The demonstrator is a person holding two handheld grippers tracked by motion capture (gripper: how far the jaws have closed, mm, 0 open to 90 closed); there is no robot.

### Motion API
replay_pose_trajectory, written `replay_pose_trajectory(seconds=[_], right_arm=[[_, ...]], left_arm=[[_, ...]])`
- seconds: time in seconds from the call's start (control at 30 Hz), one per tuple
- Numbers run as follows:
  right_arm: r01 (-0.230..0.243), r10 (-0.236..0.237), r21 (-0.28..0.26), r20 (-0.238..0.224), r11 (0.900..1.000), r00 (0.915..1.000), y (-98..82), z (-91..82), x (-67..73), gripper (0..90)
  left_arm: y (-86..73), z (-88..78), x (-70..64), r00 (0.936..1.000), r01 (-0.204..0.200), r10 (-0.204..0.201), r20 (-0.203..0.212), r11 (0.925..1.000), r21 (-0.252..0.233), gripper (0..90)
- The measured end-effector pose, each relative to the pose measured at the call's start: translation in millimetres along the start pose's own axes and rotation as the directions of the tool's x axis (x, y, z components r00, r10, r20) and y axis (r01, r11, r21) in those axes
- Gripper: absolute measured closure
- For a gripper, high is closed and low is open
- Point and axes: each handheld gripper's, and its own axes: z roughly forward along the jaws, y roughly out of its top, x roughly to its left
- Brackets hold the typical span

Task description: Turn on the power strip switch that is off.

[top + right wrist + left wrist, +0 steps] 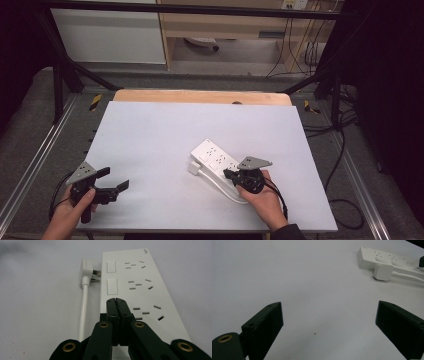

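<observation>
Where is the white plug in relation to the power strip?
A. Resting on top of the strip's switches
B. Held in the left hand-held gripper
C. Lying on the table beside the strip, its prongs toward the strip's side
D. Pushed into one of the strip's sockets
C: in the right gripper view the plug lies flat on the table next to the power strip, metal prongs pointing at its side edge.

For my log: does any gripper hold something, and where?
Nothing is held. The left gripper is open; the right gripper is shut over the power strip.
</observation>
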Motion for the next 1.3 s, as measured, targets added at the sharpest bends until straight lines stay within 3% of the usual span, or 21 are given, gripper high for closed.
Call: replay_pose_trajectory(seconds=[1.3], right_arm=[[0.004,-0.004,0.011,-0.003,1.0,1.0,-2.3,2.1,0.0,90.0]], left_arm=[[-0.4,0.5,0.0,1.0,-0.005,0.005,0.0,1.0,0.006,7.7]])
